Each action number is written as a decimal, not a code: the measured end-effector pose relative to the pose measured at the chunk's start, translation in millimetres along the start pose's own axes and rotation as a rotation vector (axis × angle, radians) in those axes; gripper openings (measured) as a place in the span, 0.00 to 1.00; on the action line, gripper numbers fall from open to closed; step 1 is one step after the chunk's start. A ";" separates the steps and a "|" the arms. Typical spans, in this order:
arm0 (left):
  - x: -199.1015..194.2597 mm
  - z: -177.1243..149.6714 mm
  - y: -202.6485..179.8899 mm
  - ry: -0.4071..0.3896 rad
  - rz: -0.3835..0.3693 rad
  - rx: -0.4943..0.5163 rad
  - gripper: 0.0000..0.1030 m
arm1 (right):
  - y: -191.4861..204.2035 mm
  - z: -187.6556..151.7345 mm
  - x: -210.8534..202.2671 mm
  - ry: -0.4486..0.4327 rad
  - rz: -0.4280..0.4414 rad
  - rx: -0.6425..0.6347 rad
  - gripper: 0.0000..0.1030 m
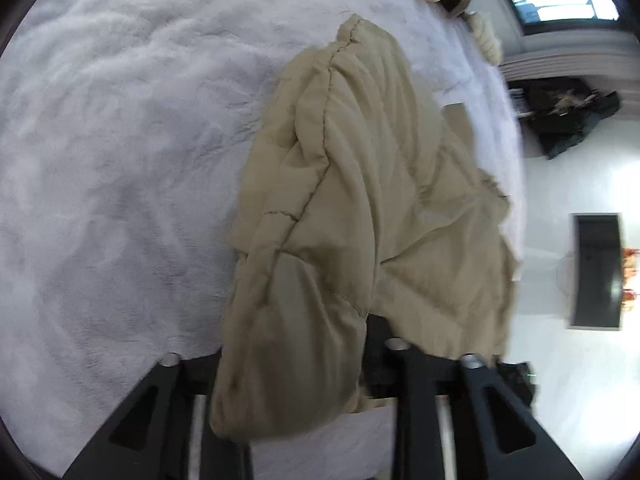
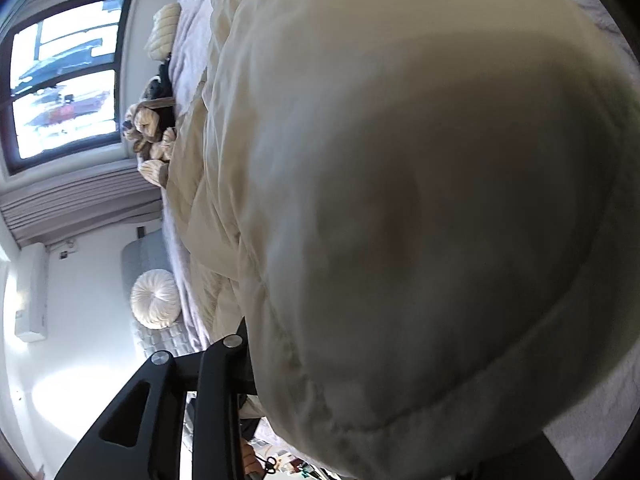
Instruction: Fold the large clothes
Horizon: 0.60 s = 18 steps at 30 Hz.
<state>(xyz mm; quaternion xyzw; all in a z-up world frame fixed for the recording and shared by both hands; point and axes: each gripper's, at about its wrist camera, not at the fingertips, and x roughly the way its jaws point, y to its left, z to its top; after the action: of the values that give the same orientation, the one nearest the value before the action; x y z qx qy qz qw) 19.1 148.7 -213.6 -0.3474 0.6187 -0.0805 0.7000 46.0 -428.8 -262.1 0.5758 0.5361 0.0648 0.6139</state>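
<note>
A tan quilted coat (image 1: 360, 208) drapes over both grippers on the bed (image 1: 120, 160) (grey plush cover); their jaw states cannot be told.

To the left of the left jaws the grey bed cover (image 1: 120, 168) lies bare and open. Ahead of them and between them, the tan quilted garment (image 1: 360, 184) bulks up. The same fabric (image 2: 420, 220) crowds the right jaws, leaving a gap only at their left.
</note>
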 end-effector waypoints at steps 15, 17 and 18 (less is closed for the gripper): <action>-50.1 -4.1 -49.9 0.009 0.247 0.224 0.77 | 74.9 -20.6 -7.3 0.169 -0.206 -0.156 0.79; -58.0 -0.6 -61.2 -0.042 0.262 0.277 0.94 | 98.1 -21.2 2.6 0.190 -0.189 -0.204 0.79; -60.6 3.1 -61.3 -0.055 0.266 0.294 0.94 | 106.4 -23.6 5.6 0.202 -0.183 -0.231 0.79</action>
<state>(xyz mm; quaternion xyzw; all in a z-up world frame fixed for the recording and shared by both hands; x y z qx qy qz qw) 28.0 137.1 -128.6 -0.1585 0.6215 -0.0673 0.7643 88.3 -374.9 -177.1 0.4405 0.6343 0.1274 0.6224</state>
